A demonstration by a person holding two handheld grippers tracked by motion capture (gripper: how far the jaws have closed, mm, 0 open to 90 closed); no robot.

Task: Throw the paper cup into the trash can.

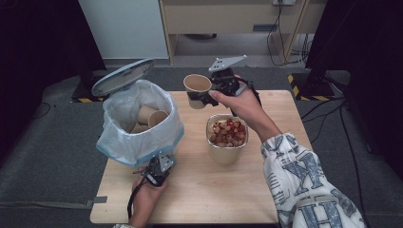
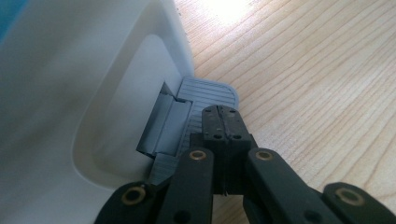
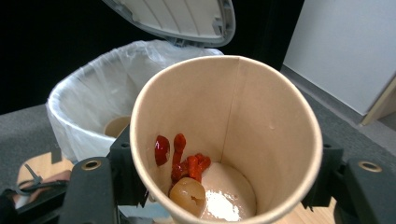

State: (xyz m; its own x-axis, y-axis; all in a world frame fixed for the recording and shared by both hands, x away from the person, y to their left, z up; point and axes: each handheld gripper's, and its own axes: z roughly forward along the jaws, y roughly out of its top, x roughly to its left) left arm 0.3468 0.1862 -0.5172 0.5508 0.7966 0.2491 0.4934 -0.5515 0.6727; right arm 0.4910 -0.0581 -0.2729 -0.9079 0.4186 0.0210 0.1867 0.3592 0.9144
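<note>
While jaws hide its sides, paper cup (image 3: 226, 140), scraps inside.

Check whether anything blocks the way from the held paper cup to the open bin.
Nothing visible does. The right gripper holds the paper cup beside the bin, whose lid is up while the left gripper presses the pedal.

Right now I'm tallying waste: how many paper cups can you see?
4: one cup held in the right tongs over the table's far edge, and three cups inside the lined bin. More may lie hidden deeper in the bin.
</note>
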